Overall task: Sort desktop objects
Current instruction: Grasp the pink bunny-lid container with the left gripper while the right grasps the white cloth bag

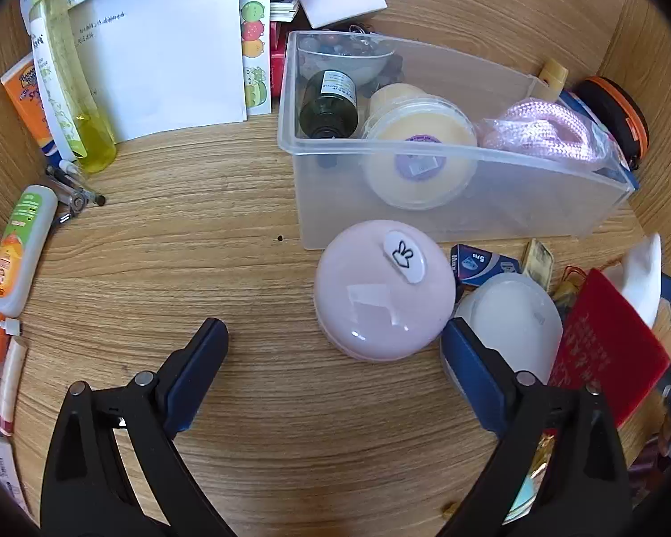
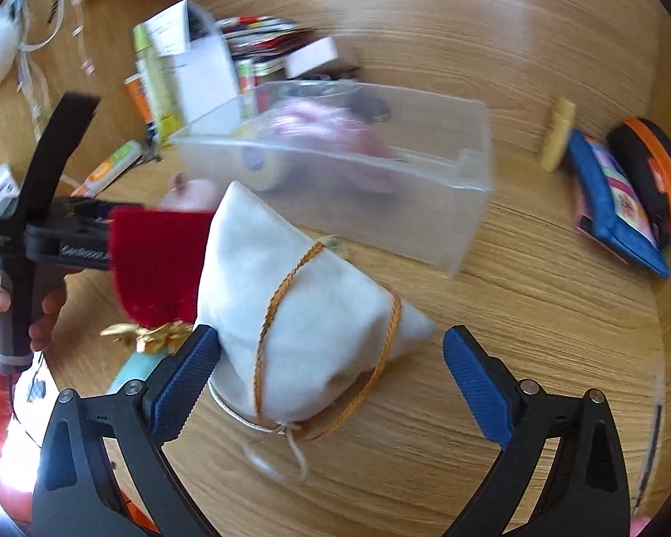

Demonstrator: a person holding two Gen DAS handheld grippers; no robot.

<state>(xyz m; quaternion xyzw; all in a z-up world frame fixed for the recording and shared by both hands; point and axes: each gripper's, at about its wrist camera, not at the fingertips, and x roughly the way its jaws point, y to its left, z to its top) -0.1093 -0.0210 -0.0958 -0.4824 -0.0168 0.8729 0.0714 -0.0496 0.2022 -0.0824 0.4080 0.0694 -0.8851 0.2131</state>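
Note:
In the left wrist view my left gripper (image 1: pixel 335 340) is open and low over the wooden desk. A pink round lidded box (image 1: pixel 382 288) with a rabbit sticker sits just ahead, between the fingertips and nearer the right one. A white round box (image 1: pixel 512 317) lies against my right finger (image 1: pixel 469 367). Behind them stands a clear plastic bin (image 1: pixel 425 210) holding a dark bottle (image 1: pixel 331 103), a cream jar (image 1: pixel 420 152) and pink rope (image 1: pixel 545 132). My right gripper (image 2: pixel 331 340) is open around a white pouch (image 2: pixel 299 313) tied with gold cord, which touches the left finger.
Sunscreen tubes (image 1: pixel 20 250), a yellow bottle (image 1: pixel 74 85) and papers (image 1: pixel 165 44) crowd the left. A red card (image 2: pixel 156 264) lies beside the pouch. An orange-black case (image 2: pixel 653 170) and blue pouch (image 2: pixel 613 206) lie far right. A hand (image 2: pixel 4 308) holds the other gripper's handle.

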